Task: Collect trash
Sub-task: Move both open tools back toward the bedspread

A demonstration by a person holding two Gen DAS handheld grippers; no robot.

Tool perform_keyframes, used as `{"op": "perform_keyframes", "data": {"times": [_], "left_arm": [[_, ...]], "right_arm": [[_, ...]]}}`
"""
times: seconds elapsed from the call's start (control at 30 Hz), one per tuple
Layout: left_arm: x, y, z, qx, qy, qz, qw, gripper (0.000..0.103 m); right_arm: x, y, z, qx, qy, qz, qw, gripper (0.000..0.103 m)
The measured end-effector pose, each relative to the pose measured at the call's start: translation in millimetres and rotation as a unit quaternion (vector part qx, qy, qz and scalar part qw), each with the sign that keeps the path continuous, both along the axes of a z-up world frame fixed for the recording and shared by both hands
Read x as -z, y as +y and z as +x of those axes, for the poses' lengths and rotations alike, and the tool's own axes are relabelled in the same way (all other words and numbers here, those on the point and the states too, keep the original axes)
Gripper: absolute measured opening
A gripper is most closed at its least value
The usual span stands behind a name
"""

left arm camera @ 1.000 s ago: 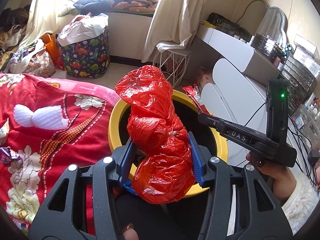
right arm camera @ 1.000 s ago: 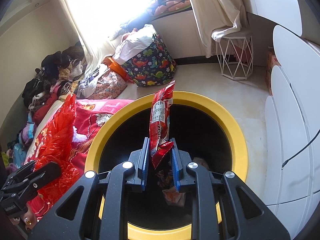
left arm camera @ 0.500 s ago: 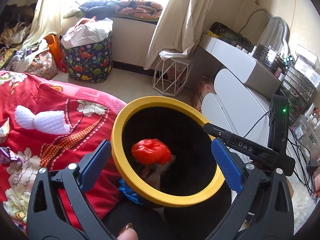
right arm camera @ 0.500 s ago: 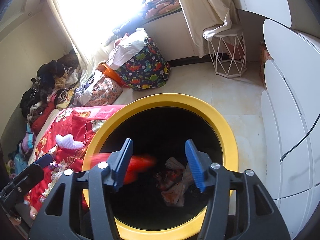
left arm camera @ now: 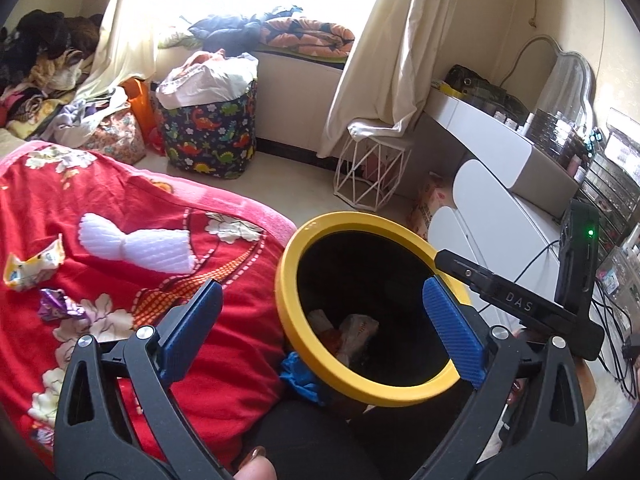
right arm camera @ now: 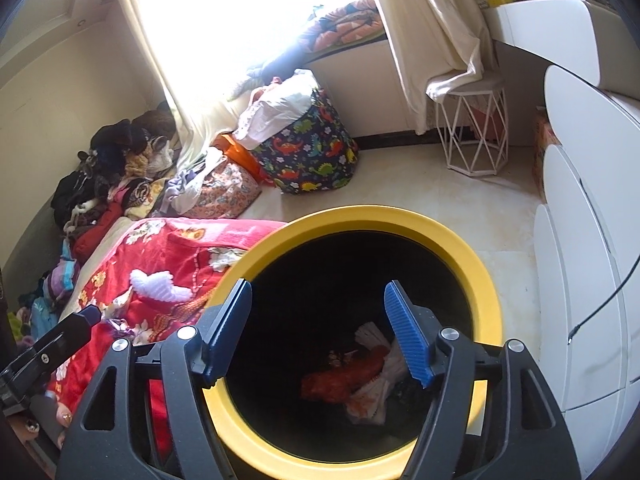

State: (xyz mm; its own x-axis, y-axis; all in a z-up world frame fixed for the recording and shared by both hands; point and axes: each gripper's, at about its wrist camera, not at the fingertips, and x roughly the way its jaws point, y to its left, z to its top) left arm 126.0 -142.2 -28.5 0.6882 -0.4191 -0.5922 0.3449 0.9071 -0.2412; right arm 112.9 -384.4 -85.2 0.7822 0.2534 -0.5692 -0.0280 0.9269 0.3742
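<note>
A black bin with a yellow rim (left arm camera: 400,398) (right arm camera: 380,216) stands beside the bed. My left gripper (left arm camera: 320,292) is open wide at the bin's left edge, nothing between its blue pads. My right gripper (right arm camera: 319,292) hangs over the bin mouth, its jaws opening and empty. At the bottom of the bin lie a red plastic bag (right arm camera: 340,380) and crumpled wrappers (right arm camera: 374,340) (left arm camera: 354,328). On the red blanket (left arm camera: 100,188) lie a white foam net (left arm camera: 136,244), a yellow-white wrapper (left arm camera: 32,268) and a purple wrapper (left arm camera: 60,304).
A dinosaur-print hamper (left arm camera: 208,136) and a white wire stool (left arm camera: 372,172) stand on the floor by the window. White curved drawers (right arm camera: 580,240) flank the bin on the right. Clothes pile up at the far left (right arm camera: 104,168). A blue cloth (left arm camera: 300,376) lies under the bin's rim.
Both grippers opened. The red bag fell from the left one and the red snack wrapper from the right one into the bin. The left view swung left toward the bed.
</note>
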Motion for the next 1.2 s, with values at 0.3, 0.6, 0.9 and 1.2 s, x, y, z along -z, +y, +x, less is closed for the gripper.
{"op": "perform_keyframes", "data": {"times": [0.3, 0.6, 0.9, 1.2], "left_arm": [[-12.3, 32.5, -4.9, -0.039, -0.019, 0.0, 0.9991, 0.092], [-21.8, 63.1, -11.4, -0.079, -0.033, -0.004, 0.9963, 0.092], [-29.0, 93.9, -18.1, -0.118, -0.045, -0.002, 0.992, 0.092], [-31.4, 126.0, -23.9, -0.161, -0.054, 0.006, 0.9855, 0.092]], "right_arm": [[-9.6, 25.7, -1.9, -0.031, -0.018, -0.011, 0.999, 0.068], [-18.6, 52.1, -5.6, -0.065, -0.041, -0.018, 0.997, 0.068], [-25.8, 82.4, -4.5, -0.099, -0.051, -0.028, 0.993, 0.068], [-29.8, 115.7, -1.4, -0.137, -0.055, -0.033, 0.988, 0.068]]}}
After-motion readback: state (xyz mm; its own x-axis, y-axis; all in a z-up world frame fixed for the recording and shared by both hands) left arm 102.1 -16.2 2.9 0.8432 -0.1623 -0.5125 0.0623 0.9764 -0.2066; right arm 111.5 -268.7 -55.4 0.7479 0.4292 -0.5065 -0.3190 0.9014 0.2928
